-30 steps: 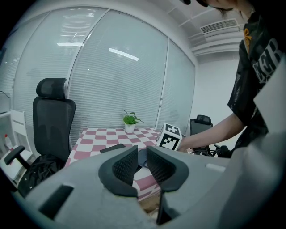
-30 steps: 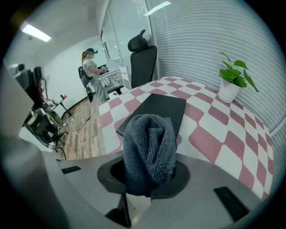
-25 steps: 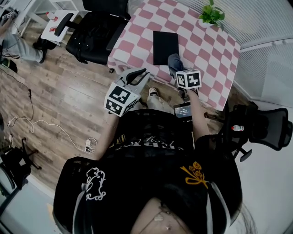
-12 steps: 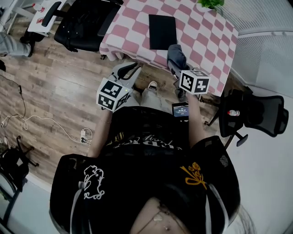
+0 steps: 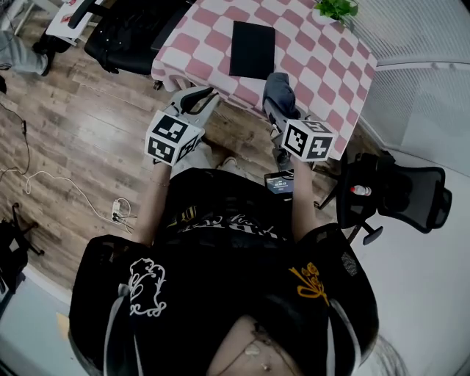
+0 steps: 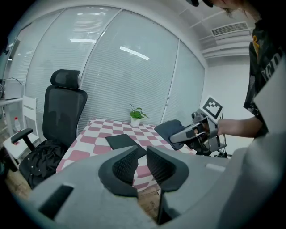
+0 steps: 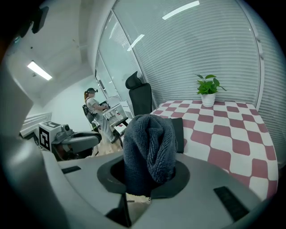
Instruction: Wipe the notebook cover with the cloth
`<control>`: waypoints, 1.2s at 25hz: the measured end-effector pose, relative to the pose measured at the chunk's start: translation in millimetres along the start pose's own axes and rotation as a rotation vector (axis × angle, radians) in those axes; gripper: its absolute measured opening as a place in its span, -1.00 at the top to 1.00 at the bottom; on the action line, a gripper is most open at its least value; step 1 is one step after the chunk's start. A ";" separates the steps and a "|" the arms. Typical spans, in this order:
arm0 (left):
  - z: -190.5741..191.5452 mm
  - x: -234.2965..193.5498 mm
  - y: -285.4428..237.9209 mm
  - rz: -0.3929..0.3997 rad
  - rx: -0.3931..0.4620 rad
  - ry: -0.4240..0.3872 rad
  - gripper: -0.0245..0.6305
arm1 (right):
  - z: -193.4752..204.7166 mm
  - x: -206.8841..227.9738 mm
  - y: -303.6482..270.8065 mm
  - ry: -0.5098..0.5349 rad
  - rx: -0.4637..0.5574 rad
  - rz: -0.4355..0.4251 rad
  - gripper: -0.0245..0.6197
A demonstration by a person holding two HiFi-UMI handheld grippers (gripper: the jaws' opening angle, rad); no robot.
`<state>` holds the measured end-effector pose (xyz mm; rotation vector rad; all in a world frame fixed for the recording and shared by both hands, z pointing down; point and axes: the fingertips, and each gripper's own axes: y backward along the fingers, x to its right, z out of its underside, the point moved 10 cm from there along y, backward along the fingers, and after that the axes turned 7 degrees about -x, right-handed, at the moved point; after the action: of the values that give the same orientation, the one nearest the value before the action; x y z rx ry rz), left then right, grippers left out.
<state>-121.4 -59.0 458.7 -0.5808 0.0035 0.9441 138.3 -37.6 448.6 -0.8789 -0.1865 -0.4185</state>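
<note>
A black notebook point(image 5: 252, 50) lies flat on the pink-and-white checked table point(image 5: 323, 66), shut. My right gripper point(image 5: 275, 110) hangs off the table's near edge, short of the notebook, and is shut on a bunched dark grey cloth point(image 5: 279, 92). In the right gripper view the cloth point(image 7: 149, 147) hides the jaws, and the notebook point(image 7: 179, 132) peeks out behind it. My left gripper point(image 5: 197, 99) is held over the wood floor to the left of the right one. In its own view its pads point(image 6: 126, 164) are shut to a narrow slit with nothing between them, and the notebook point(image 6: 123, 141) lies ahead.
A potted plant point(image 5: 336, 9) stands at the table's far corner. A black office chair point(image 5: 128, 37) is left of the table, another point(image 5: 396, 191) at my right. Cables point(image 5: 51, 183) trail over the floor. A person point(image 7: 94, 107) stands farther back in the room.
The right gripper with the cloth has drawn back from the table's edge toward my body. The table has slid upward in the head view. The left gripper shifted slightly left.
</note>
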 end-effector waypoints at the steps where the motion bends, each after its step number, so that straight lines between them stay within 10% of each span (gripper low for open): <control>1: -1.0 7.1 -2.3 -0.004 0.002 0.002 0.76 | 4.5 2.5 5.6 -0.002 0.001 -0.007 0.70; 30: 46.5 242.8 1.5 -0.023 -0.010 -0.088 0.76 | 147.9 44.4 135.6 -0.025 0.057 -0.144 0.70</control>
<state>11.4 148.4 436.8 -0.5465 -0.0866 0.9474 238.3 141.5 460.3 -0.8175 -0.2844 -0.5336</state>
